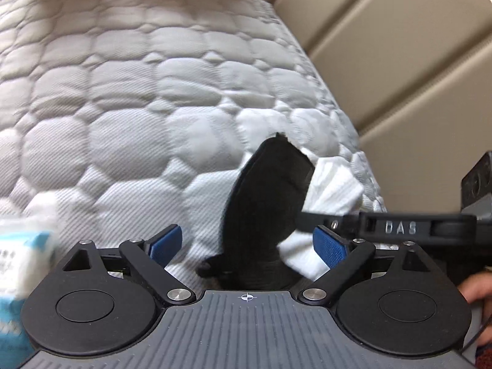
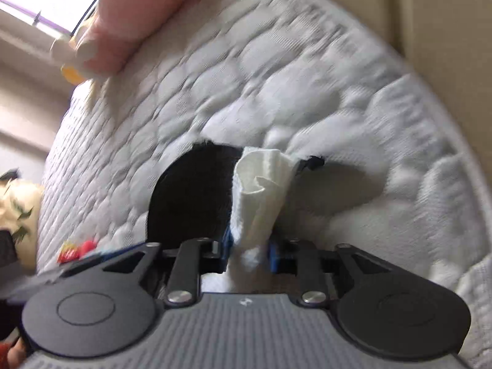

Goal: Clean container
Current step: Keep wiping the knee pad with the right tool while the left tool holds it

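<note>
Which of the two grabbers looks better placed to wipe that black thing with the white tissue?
The right gripper, probably. The white tissue sits between its blue pads, right against the black container. The left gripper stands wide open around the container, gripping nothing, so it looks better suited to steadying.

left tool [image 1: 247, 243] wide open, right tool [image 2: 249, 250] pinching

The black container [image 1: 267, 212] lies on the quilted mattress [image 1: 123, 107], and it is the landmark here. Beyond it and to its left the mattress is bare and open. Just right of it the white tissue [image 1: 332, 187] and the right gripper [image 1: 323, 224] block the way. Farther right stands the beige padded headboard [image 1: 399, 61]. A blue-white packet [image 1: 21, 261] sits at the near left.
</note>
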